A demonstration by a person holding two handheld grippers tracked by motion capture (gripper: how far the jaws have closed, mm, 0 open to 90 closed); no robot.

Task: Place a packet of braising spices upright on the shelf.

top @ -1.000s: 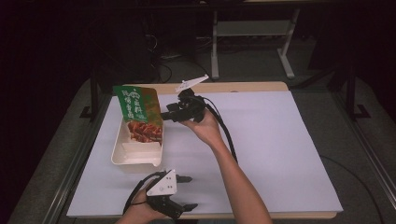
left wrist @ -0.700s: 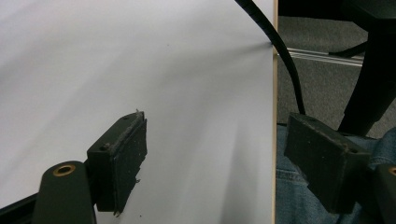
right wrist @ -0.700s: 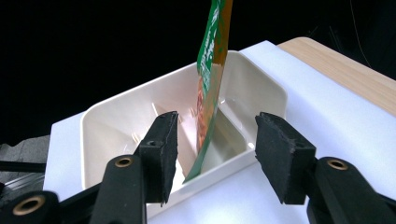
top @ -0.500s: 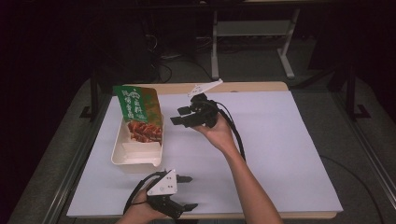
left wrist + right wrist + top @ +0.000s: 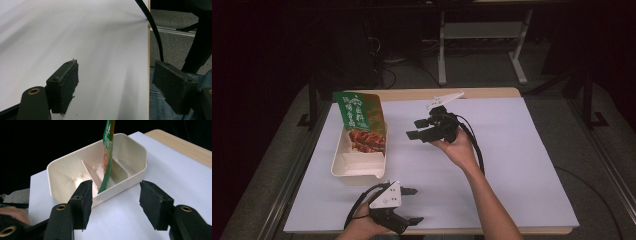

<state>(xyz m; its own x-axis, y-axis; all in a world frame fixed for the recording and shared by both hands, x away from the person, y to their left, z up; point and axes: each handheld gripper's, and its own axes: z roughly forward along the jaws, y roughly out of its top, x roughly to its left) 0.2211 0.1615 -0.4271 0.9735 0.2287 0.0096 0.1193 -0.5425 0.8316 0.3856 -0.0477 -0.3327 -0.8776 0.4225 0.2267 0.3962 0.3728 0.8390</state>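
- The right gripper (image 5: 414,129), held in the person's right hand above the white table cover (image 5: 512,165), has its jaws spread with nothing between them; they have just been opening, and they point at the box.
- The left gripper (image 5: 411,205) waits near the table's front edge, jaws apart and empty.
- The flat green printed food pouch (image 5: 107,152) stands tilted inside the cream plastic divided lunch box (image 5: 130,176), its lower end resting by a divider, its top leaning over the far rim.
- Judged: the pouch is light, thin and floppy, with a slick film; pinch the upper free edge across its flat faces.
- The box looks light and could slide.
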